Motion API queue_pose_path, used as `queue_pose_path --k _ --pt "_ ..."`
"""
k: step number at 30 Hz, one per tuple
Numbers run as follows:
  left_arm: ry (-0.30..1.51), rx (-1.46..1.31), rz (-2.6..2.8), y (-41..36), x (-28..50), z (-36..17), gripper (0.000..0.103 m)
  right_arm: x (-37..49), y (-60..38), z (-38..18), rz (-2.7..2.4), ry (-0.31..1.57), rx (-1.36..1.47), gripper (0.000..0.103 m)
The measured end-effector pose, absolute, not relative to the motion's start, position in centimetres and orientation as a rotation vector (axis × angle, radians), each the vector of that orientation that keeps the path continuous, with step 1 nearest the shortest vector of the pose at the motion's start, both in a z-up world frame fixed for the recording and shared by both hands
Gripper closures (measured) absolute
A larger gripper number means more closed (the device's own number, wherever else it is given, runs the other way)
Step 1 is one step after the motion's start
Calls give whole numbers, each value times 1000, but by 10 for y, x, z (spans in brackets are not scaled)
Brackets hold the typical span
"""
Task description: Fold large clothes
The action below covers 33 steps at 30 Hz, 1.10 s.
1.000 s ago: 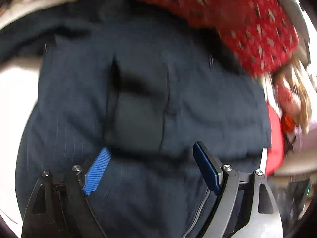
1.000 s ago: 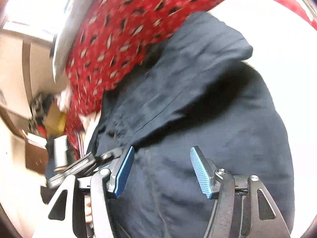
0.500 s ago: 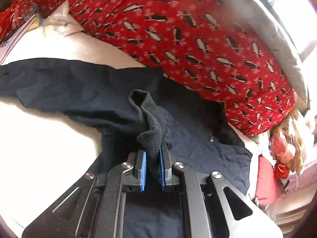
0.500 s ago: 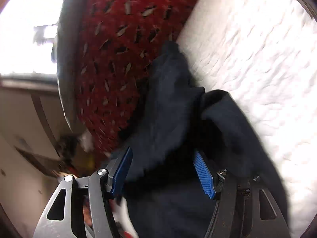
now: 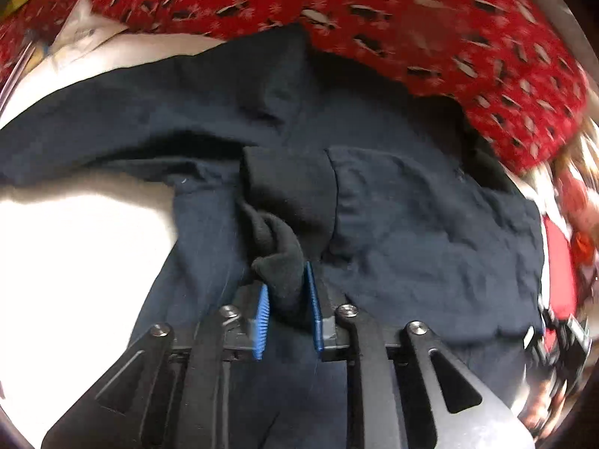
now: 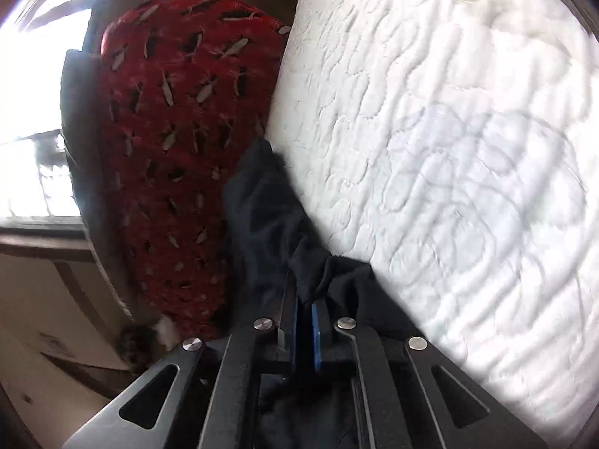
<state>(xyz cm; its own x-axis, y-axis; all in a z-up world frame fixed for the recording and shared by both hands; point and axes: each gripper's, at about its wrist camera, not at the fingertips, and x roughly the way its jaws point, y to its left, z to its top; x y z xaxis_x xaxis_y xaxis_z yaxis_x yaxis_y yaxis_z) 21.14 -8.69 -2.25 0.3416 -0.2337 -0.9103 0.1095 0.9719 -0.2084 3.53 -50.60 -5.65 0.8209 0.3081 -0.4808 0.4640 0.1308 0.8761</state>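
On the white quilted mattress (image 6: 468,157) lies a dark navy garment (image 5: 411,202), spread wide across the left wrist view from 9 o'clock to 3 o'clock. At 6 o'clock in that view the left gripper (image 5: 287,301) is clamped on a black ribbed cuff (image 5: 280,273): the knit is bunched between the two blue pads (image 5: 261,312), which press on it from both sides. Its jaws have just been opening a little, yet the cuff is pinched between them. From the pads the cuff runs up toward 12 o'clock and meets a flat dark band of the same knit lying across the middle of the garment. A sleeve stretches away to 9 o'clock over the bright mattress.

Along 12 to 2 o'clock a red blanket (image 5: 449,18) with a black-and-white figure pattern borders the garment and overlaps its upper edge. At 3 o'clock, past the garment's edge, blurred red and mixed clutter shows; what it is cannot be told.

In the right wrist view the right gripper (image 6: 304,321) sits at 6 o'clock with its jaws nearly together, having just been closing, and a fold of the garment (image 6: 269,224) is caught between the pads. The cloth rises from there toward 11 o'clock, lying between the red blanket (image 6: 179,131) at 10 o'clock and the mattress, which fills 1 to 5 o'clock. A bright window (image 6: 33,131) stands at 9 o'clock.
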Motion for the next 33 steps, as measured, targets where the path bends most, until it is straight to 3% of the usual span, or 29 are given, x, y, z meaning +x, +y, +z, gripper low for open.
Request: queue_pose_path --k 3,6,10,13,19,20,22,27,29,33 --pt "1184 -253 -299 -58 190 -1 86 18 -501 -27 -107 645 1421 79" --pt "1165 -342 -335 -52 191 9 86 17 -492 4 -37 579 1330 74" --pt "1207 -254 -297 -82 213 -17 77 54 -457 30 34 618 1200 73" --pt "1237 -202 -268 -88 223 -39 77 84 -414 29 87 732 1095 73" --pt "1246 -277 -337 -54 213 -21 75 133 -350 15 111 850 884 72" --pt "1251 -296 -332 -45 213 -21 74 133 -346 10 109 852 859 67" --pt "1265 -364 -333 -22 211 -19 74 151 -339 -19 49 977 823 69" --pt "1227 -369 -340 -11 208 -11 74 154 -372 1 18 896 838 68" --pt "1227 -378 -373 -22 210 -11 74 158 -400 17 -67 820 796 56" --pt "1238 -349 -420 -54 215 -18 74 198 -430 33 -181 847 606 55"
